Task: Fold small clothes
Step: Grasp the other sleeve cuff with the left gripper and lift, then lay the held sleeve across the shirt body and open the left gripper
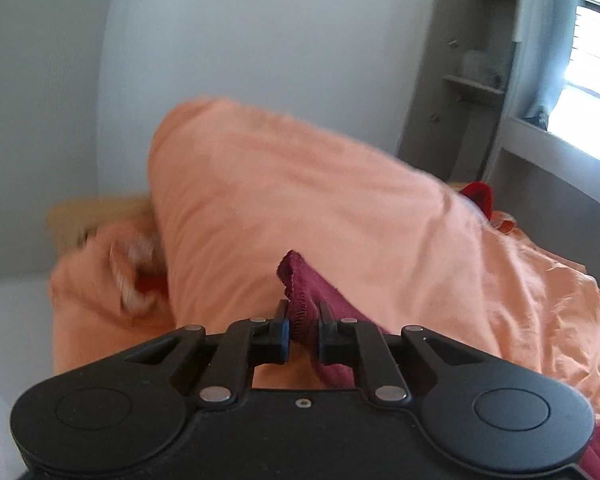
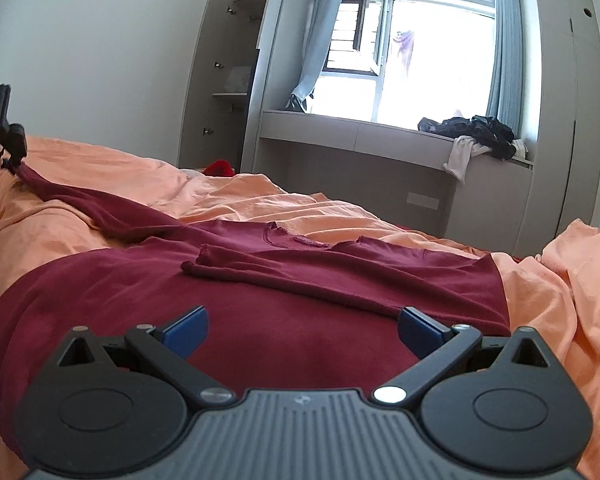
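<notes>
my left claw [image 1: 303,334] is clamped on the red shirt's [image 2: 260,312] sleeve [image 1: 300,280], pulling it out straight so i can fold it. my right claw [image 2: 302,330] waits wide apart over the shirt on the bed [image 2: 560,320].

Left wrist view: low over orange bedding [image 1: 300,200], facing wall corner, close, blurred. Right wrist view: low over maroon shirt [image 2: 280,320], facing window [image 2: 420,60]. Shared: bedding, shirt sleeve, open cupboard [image 2: 228,80], red item [image 1: 478,194].
</notes>
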### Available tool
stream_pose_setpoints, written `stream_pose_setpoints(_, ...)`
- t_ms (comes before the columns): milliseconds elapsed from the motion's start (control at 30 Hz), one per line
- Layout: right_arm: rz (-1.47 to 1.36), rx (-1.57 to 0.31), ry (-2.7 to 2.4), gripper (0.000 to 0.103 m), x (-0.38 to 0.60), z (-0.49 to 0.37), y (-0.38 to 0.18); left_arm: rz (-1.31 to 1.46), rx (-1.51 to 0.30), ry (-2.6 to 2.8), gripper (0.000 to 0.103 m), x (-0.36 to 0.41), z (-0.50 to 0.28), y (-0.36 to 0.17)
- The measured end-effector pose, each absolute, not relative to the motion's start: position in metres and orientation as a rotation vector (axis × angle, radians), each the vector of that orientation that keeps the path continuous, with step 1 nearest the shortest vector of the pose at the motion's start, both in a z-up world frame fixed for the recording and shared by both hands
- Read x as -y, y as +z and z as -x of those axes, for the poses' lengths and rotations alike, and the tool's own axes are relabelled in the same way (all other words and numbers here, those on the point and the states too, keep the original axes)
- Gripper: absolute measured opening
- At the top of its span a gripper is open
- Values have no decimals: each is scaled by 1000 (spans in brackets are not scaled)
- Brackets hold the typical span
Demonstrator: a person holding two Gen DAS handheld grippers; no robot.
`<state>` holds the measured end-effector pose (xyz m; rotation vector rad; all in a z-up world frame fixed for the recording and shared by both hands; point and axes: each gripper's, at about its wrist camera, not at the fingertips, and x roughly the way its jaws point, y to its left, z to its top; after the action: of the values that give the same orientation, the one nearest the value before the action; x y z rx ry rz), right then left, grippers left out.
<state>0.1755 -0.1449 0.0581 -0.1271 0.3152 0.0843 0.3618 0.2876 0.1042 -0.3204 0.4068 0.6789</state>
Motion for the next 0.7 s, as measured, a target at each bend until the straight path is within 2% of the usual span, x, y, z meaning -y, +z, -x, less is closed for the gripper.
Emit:
stream_pose_setpoints(200,65,-325,68,103,159,-174,56,272,-244,455,12,-250,-366,155)
stream_pose_setpoints(433,47,-310,43,103,170,-169,58,220,-123,78,12,-159,-369,211)
stream_pose_setpoints(700,17,-318,-7,103,190,-161,57,132,-139,-248,12,-22,-354,214)
